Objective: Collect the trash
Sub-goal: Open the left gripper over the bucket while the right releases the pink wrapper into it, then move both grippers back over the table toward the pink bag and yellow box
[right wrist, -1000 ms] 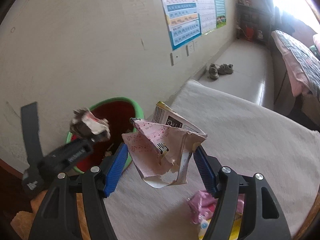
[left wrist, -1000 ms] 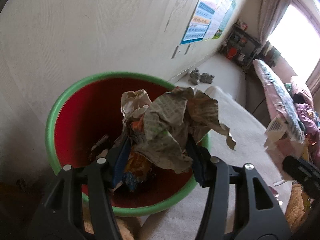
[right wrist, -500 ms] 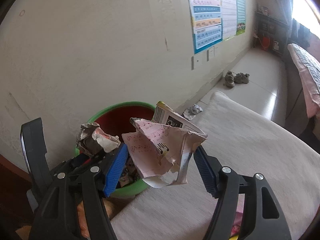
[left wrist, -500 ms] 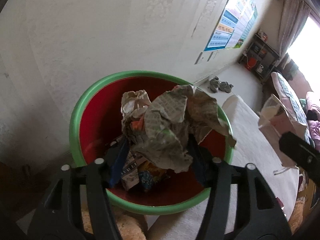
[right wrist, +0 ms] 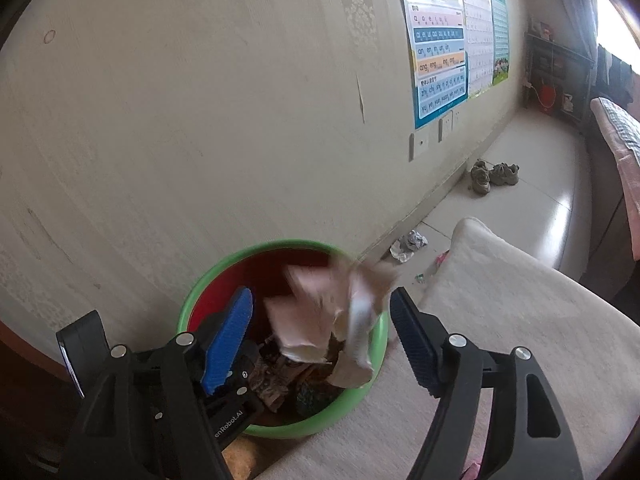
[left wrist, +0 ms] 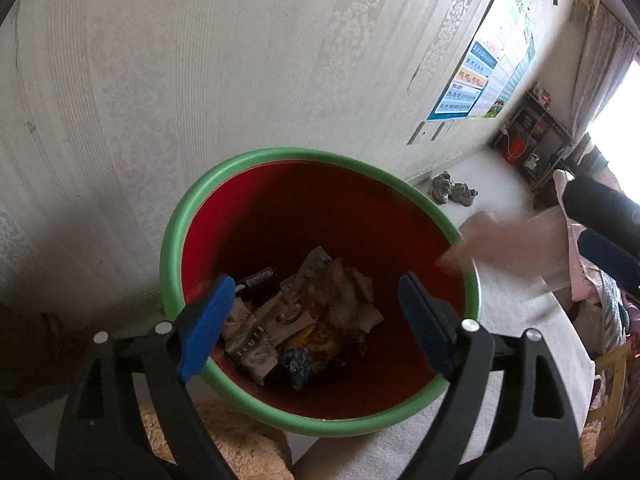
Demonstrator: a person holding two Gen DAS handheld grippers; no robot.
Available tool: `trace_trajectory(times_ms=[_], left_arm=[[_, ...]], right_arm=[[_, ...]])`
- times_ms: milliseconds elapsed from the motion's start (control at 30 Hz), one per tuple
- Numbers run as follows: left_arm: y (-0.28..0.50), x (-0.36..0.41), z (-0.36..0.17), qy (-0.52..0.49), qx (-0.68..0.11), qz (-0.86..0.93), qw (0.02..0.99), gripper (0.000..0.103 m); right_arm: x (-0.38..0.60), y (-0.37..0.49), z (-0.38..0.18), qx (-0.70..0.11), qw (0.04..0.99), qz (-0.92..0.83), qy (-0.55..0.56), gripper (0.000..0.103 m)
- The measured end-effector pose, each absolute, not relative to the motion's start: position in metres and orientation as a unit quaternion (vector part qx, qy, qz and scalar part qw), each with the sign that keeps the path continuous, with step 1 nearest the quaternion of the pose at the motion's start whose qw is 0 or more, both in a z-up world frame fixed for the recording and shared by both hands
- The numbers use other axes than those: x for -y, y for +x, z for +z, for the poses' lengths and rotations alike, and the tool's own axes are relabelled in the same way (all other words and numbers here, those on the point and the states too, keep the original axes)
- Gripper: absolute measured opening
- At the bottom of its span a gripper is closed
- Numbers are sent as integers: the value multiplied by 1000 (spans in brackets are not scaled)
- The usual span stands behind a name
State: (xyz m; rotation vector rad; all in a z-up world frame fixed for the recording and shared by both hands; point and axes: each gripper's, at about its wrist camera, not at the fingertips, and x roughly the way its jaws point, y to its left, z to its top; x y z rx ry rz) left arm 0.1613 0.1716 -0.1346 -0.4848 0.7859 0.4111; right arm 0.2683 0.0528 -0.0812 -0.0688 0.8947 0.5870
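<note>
A red bin with a green rim (left wrist: 188, 216) (right wrist: 372, 364) stands against the wall. My left gripper (left wrist: 316, 312) is open and empty above it. The crumpled newspaper (left wrist: 344, 296) lies inside on other wrappers (left wrist: 256, 340). My right gripper (right wrist: 324, 340) is open over the bin's near edge. The pink torn package (right wrist: 336, 320) is blurred between its fingers, falling free into the bin. It also shows blurred at the right of the left wrist view (left wrist: 516, 248). The left gripper's body (right wrist: 224, 416) lies below in the right wrist view.
A pale carpet (right wrist: 500, 320) lies right of the bin. Crumpled scraps (right wrist: 408, 242) lie on the floor by the wall. A pair of shoes (right wrist: 492, 174) sits farther along. A tan fluffy thing (left wrist: 240, 452) lies by the bin's base. Posters (right wrist: 440, 52) hang on the wall.
Both grippers opened. The newspaper dropped from the left gripper into the bin. The pink package left the right gripper's grip and is falling. Both grippers moved closer over the bin.
</note>
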Motion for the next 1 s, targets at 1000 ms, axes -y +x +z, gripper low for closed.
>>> trace_trajectory(times_ms=[1000], left_arm=[[170, -134, -129, -138, -386, 172, 896, 86]], right_arm=[[188, 177, -125, -507, 853, 82, 97, 80]])
